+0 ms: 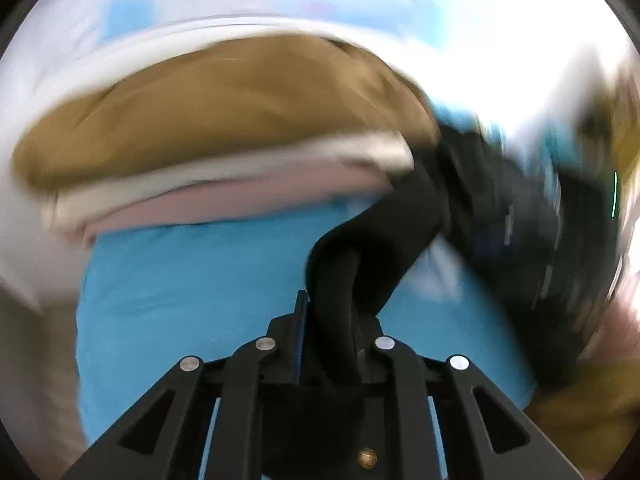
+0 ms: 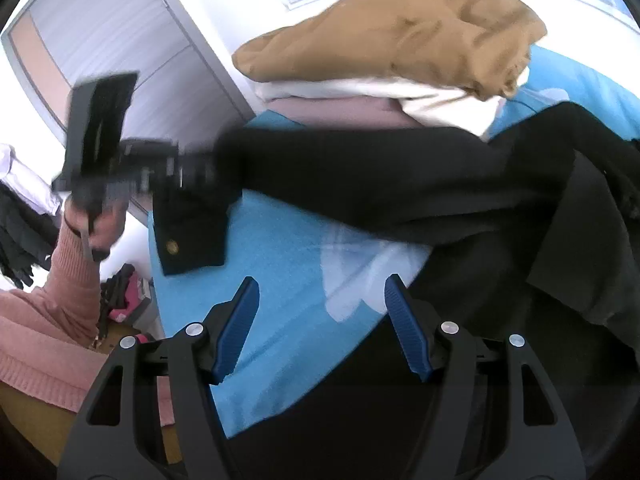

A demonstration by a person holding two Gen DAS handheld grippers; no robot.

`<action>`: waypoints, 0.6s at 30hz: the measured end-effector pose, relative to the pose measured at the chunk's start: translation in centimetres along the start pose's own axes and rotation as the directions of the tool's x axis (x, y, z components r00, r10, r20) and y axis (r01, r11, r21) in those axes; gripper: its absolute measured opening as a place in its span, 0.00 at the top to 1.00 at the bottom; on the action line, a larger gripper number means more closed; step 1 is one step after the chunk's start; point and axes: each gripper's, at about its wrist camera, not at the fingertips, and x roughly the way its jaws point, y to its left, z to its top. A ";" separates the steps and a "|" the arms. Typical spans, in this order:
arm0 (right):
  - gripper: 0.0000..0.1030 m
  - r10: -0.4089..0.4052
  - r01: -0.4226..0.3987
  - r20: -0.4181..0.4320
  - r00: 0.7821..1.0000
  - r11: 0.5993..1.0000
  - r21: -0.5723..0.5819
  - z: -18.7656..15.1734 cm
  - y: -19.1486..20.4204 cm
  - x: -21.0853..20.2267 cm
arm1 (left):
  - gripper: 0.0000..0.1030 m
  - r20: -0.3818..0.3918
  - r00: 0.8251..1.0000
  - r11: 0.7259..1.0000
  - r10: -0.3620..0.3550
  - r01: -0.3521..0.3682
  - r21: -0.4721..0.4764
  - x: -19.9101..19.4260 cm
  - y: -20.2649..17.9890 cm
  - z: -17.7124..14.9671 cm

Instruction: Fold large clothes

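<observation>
A black garment (image 2: pixel 400 176) lies across a blue cloth-covered surface (image 2: pixel 280 240). One sleeve is pulled out to the left, and its cuff (image 2: pixel 192 240) with a gold button hangs down. My left gripper (image 2: pixel 188 172) is shut on that sleeve; in the left wrist view the black fabric (image 1: pixel 400 216) runs in between the closed fingers of the left gripper (image 1: pixel 332 320). My right gripper (image 2: pixel 320 312) is open above the blue surface beside the garment's body, with nothing between its blue pads (image 2: pixel 236 328).
A stack of folded clothes sits at the back of the blue surface: a brown piece (image 2: pixel 400 32) on top, white (image 2: pixel 360 88) and pink layers beneath. A person's pink sleeve (image 2: pixel 76 280) is at the left. A grey cabinet (image 2: pixel 120 40) stands behind. The left wrist view is motion-blurred.
</observation>
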 end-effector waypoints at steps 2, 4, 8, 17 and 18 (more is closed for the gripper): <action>0.37 0.005 -0.005 0.008 1.000 1.000 -0.002 0.4 0.3 0.2 | 0.83 0.042 0.998 0.978 -0.053 0.060 -0.198 -1.1 4.2 0.7; 0.37 0.009 -0.009 0.013 1.000 1.000 -0.004 0.6 0.4 0.4 | 0.76 0.022 0.997 0.973 0.078 -0.071 -0.221 -1.4 6.0 0.5; 0.37 0.018 -0.018 0.004 1.000 1.000 -0.006 0.7 0.7 0.7 | 0.65 0.012 1.000 0.979 -0.004 0.007 -0.205 -1.4 6.7 -1.6; 0.37 0.064 -0.065 -0.036 0.997 0.997 -0.037 2.1 2.0 2.9 | 0.29 -0.052 0.997 0.996 0.056 -0.053 0.067 -0.2 2.5 -3.9; 0.37 0.075 -0.076 -0.037 0.997 0.996 -0.039 2.2 2.2 3.1 | 0.56 -0.079 0.995 0.997 0.060 -0.055 0.062 0.2 2.2 -4.5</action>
